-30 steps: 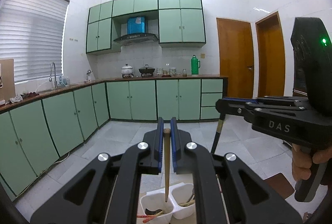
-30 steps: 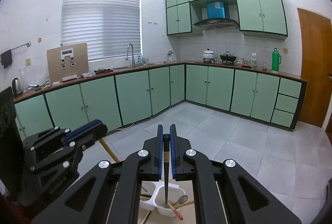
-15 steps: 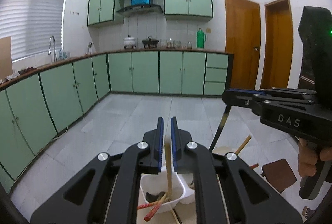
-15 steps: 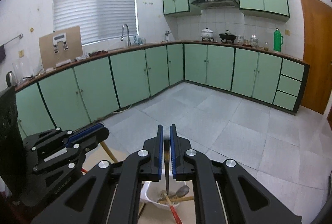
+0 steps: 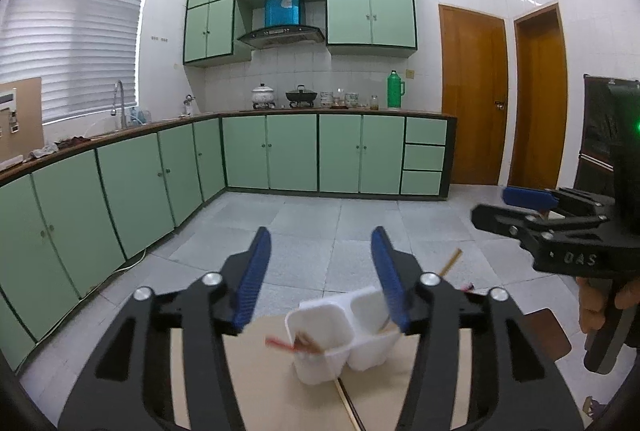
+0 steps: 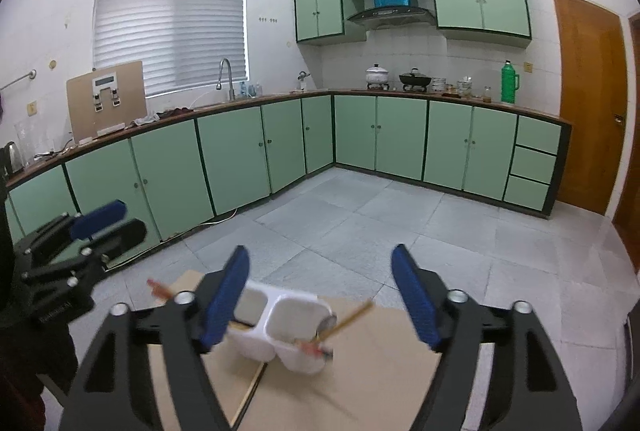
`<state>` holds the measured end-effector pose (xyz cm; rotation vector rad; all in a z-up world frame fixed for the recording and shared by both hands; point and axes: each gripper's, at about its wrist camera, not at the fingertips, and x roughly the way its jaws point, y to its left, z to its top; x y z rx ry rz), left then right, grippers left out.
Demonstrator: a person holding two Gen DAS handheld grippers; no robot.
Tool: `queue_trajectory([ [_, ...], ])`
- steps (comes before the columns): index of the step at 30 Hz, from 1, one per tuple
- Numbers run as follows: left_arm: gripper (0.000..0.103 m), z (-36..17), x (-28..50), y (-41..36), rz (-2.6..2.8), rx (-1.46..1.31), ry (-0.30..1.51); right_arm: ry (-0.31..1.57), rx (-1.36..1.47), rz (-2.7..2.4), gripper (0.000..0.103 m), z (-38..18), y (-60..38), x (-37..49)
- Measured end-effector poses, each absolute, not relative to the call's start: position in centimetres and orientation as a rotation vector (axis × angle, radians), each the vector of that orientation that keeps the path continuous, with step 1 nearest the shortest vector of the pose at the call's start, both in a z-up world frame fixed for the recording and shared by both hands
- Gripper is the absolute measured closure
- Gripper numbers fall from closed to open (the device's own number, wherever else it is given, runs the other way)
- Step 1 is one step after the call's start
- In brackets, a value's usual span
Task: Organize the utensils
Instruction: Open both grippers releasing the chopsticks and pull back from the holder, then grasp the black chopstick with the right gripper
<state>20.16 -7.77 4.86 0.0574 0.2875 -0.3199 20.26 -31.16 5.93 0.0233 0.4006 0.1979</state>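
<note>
A white two-compartment utensil holder (image 5: 340, 331) stands on a tan table (image 5: 272, 383); it also shows in the right wrist view (image 6: 284, 327). Red and wooden chopsticks (image 5: 288, 345) lean in its compartments, and a wooden chopstick (image 6: 352, 317) and a spoon (image 6: 326, 323) lean out on the right. My left gripper (image 5: 320, 275) is open and empty above the holder. My right gripper (image 6: 320, 299) is open and empty above it too. Each gripper shows from the side in the other's view, the right one (image 5: 560, 223) and the left one (image 6: 80, 243).
A loose chopstick (image 5: 348, 407) lies on the table in front of the holder. Green kitchen cabinets (image 5: 292, 151) line the far walls across a grey tiled floor (image 6: 400, 223). Two wooden doors (image 5: 472, 95) stand at the right. A brown stool (image 5: 544, 331) is beside the table.
Both grippers were shut on upright chopsticks over the holder. Both have now opened, and the chopsticks rest in the holder's compartments. Both grippers have lifted slightly.
</note>
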Motion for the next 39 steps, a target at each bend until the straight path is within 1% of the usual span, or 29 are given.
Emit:
queue_trajectory([
  [4, 0.044, 3.0, 16.8, -7.3, -0.331, 0.036, 0.319, 0.399, 0.029, 0.197, 0.02, 4.2, -31.1, 16.6],
  [5, 0.041, 2.5, 16.2, -7.3, -0.332, 0.033, 0.331, 0.402, 0.039, 0.198, 0.019, 3.6, -31.0, 15.8],
  [6, 0.039, 1.7, 15.4, -7.2, -0.334, 0.029, 0.353, 0.407, 0.053, 0.202, 0.018, 3.0, -31.0, 15.1],
  [8, 0.038, 0.0, 14.1, -7.0, -0.333, 0.027, 0.394, 0.427, 0.081, 0.213, 0.014, 1.6, -30.8, 13.5],
  [10, 0.034, -1.9, 12.8, -6.7, -0.337, 0.018, 0.444, 0.45, 0.098, 0.209, 0.009, 0.0, -30.6, 12.2],
  [12, 0.03, -3.7, 11.8, -6.4, -0.333, 0.016, 0.486, 0.468, 0.1, 0.197, 0.006, -1.2, -30.3, 11.3],
  [14, 0.028, -5.2, 11.0, -6.0, -0.327, 0.023, 0.521, 0.491, 0.099, 0.183, 0.006, -2.7, -29.9, 10.5],
  [17, 0.028, -8.0, 10.3, -5.1, -0.315, 0.02, 0.598, 0.535, 0.096, 0.181, 0.006, -4.7, -29.3, 9.7],
  [21, 0.028, -10.7, 9.7, -3.9, -0.285, 0.017, 0.652, 0.601, 0.107, 0.173, 0.006, -7.8, -28.5, 9.0],
  [27, 0.028, -13.9, 9.5, -2.2, -0.247, 0.03, 0.731, 0.705, 0.126, 0.162, 0.006, -12.3, -27.1, 8.8],
  [32, 0.028, -15.3, 9.1, -1.0, -0.22, 0.045, 0.775, 0.762, 0.128, 0.154, 0.007, -14.8, -25.5, 8.7],
  [35, 0.028, -15.5, 9.0, -0.7, -0.206, 0.056, 0.783, 0.781, 0.118, 0.149, 0.011, -15.6, -24.4, 8.7],
  [39, 0.028, -15.7, 9.0, -0.5, -0.204, 0.049, 0.793, 0.824, 0.074, 0.165, 0.024, -16.5, -22.5, 8.7],
])
